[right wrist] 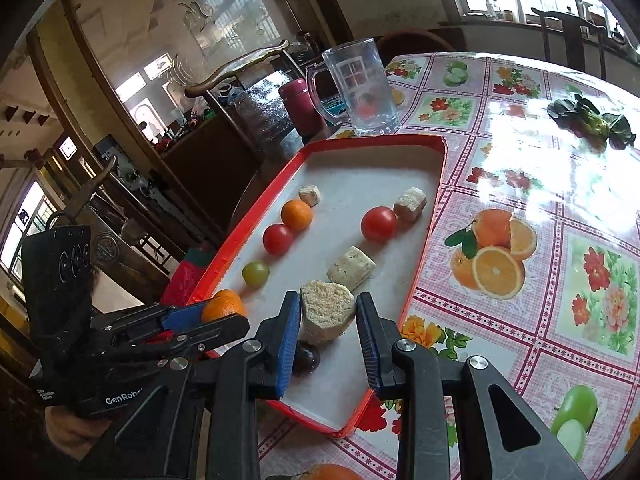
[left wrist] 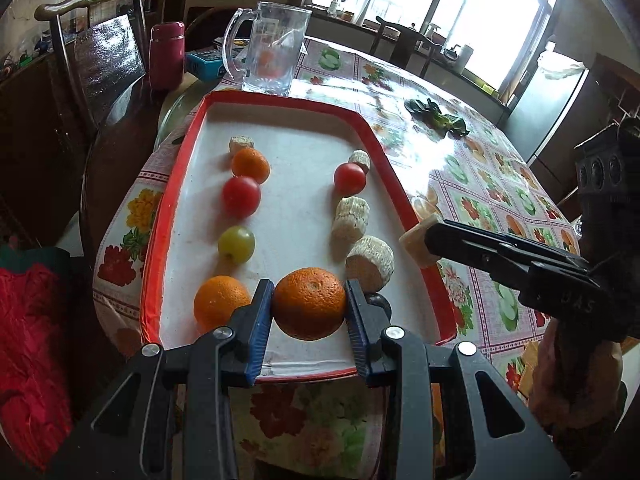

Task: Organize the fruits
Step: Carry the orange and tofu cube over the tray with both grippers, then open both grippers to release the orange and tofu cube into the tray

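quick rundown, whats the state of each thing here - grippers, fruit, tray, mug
left gripper: shut on big orange, held over the tray's near end
right gripper: shut on beige chunk, held over the tray
red tray: flat on the table, fruit in two rows
green grape: loose in the left row
dark grape: on the tray under the right gripper
glass mug: upright, looks empty

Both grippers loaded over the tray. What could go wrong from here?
1. The left gripper grips the round orange by its sides only; it could slip and roll into the second orange.
2. The right gripper holds a crumbly beige chunk directly above a dark grape; lowering it may crush the grape.
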A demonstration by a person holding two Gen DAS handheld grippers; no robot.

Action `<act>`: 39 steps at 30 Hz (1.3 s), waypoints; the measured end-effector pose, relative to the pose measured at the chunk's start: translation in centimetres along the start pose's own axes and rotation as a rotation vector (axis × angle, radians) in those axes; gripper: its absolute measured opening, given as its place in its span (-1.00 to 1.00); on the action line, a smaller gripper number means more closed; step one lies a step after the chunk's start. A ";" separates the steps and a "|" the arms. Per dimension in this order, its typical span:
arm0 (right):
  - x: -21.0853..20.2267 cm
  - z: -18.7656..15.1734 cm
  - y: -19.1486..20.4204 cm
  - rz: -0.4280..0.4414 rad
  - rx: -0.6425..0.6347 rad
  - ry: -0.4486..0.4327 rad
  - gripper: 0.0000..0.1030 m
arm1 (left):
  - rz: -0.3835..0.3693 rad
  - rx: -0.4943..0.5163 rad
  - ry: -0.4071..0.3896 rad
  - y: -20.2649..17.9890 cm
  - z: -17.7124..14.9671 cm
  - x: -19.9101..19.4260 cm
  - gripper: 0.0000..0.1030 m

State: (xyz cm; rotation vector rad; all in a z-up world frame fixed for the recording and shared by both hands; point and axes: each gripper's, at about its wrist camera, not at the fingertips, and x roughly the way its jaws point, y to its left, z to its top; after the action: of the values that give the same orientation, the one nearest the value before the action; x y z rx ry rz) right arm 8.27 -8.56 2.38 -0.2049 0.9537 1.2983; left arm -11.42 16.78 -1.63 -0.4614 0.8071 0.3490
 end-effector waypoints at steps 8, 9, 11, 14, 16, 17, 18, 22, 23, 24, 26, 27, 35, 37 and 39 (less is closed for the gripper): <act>1.2 0.3 -1.0 -0.023 0.022 0.010 -0.44 | -0.013 0.015 0.015 -0.6 -0.2 0.8 -0.36; 1.4 0.3 -1.1 -0.024 0.023 0.013 -0.44 | -0.014 0.013 0.018 -0.5 -0.2 1.0 -0.36; 1.8 0.4 -1.1 -0.032 0.021 0.019 -0.44 | -0.014 0.009 0.025 -0.5 -0.3 1.4 -0.36; 2.3 0.5 -1.3 -0.031 0.023 0.018 -0.44 | -0.017 0.009 0.034 -0.5 -0.3 1.9 -0.36; 2.4 0.6 -1.3 -0.031 0.019 0.019 -0.44 | -0.017 0.007 0.042 -0.5 -0.3 2.3 -0.36; 2.4 0.6 -1.3 -0.032 0.021 0.019 -0.44 | -0.017 0.007 0.047 -0.5 -0.3 2.5 -0.36; 2.5 0.6 -1.4 -0.027 0.024 0.023 -0.42 | -0.017 0.005 0.055 -0.4 -0.4 2.8 -0.36; 2.8 0.5 -1.7 -0.023 0.034 0.041 -0.37 | -0.011 0.002 0.067 -0.4 -0.6 3.2 -0.36; 2.9 0.4 -1.9 -0.017 0.041 0.041 -0.36 | -0.011 0.001 0.068 -0.4 -0.6 3.2 -0.36; 2.9 0.4 -2.0 -0.012 0.045 0.040 -0.36 | -0.009 0.000 0.070 -0.3 -0.6 3.2 -0.35; 2.8 0.4 -1.9 -0.011 0.042 0.041 -0.36 | -0.001 0.003 0.070 -0.4 -0.6 3.2 -0.35; 2.8 0.4 -1.8 -0.011 0.040 0.042 -0.36 | 0.004 0.006 0.071 -0.5 -0.6 3.2 -0.35; 2.4 0.3 -1.5 0.006 0.022 0.046 -0.14 | 0.012 0.021 0.050 -1.0 -0.9 2.3 -0.04; 2.1 0.2 -1.4 0.006 0.016 0.042 -0.09 | 0.018 0.026 0.047 -1.1 -1.0 2.0 -0.04; 1.8 0.2 -1.3 0.006 0.013 0.039 -0.02 | 0.023 0.031 0.045 -1.1 -1.2 1.7 -0.04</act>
State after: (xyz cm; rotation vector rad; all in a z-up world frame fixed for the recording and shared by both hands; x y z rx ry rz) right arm 9.47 -7.60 0.79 -0.2179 0.9961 1.2970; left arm -10.61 15.45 -3.35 -0.4323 0.8611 0.3479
